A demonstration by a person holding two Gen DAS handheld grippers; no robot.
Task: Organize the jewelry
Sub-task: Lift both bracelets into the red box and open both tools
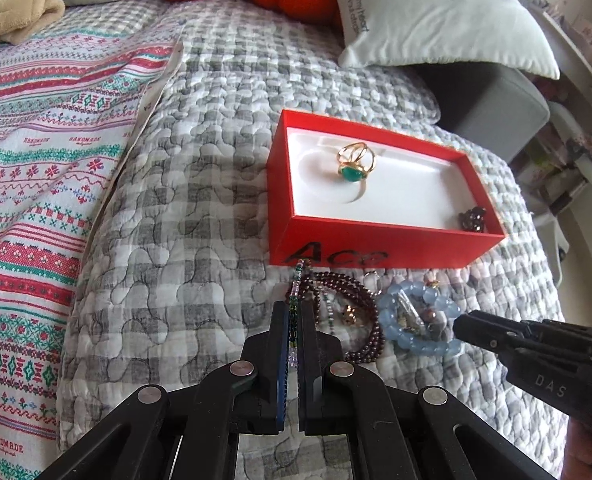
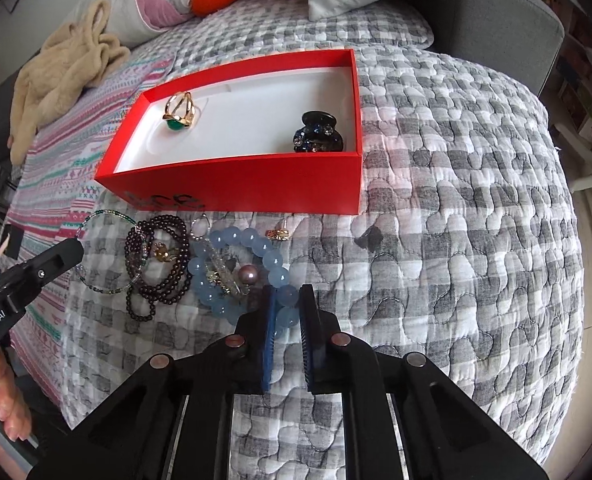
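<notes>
R tongs (image 2: 287,304) pinch blue bead bracelet (image 2: 252,268) (pile by red box (image 2: 256,184)); L tongs (image 2: 66,254) on seed-bead strand (image 2: 104,256).

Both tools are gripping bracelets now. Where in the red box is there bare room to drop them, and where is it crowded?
Inside the red box, the white liner lies bare between the gold ring at its left end and the dark hair claw in the near right corner. The quilt right of the box is bare too. The crowding is in front of the box: the maroon bead strand and blue bracelet.
</notes>
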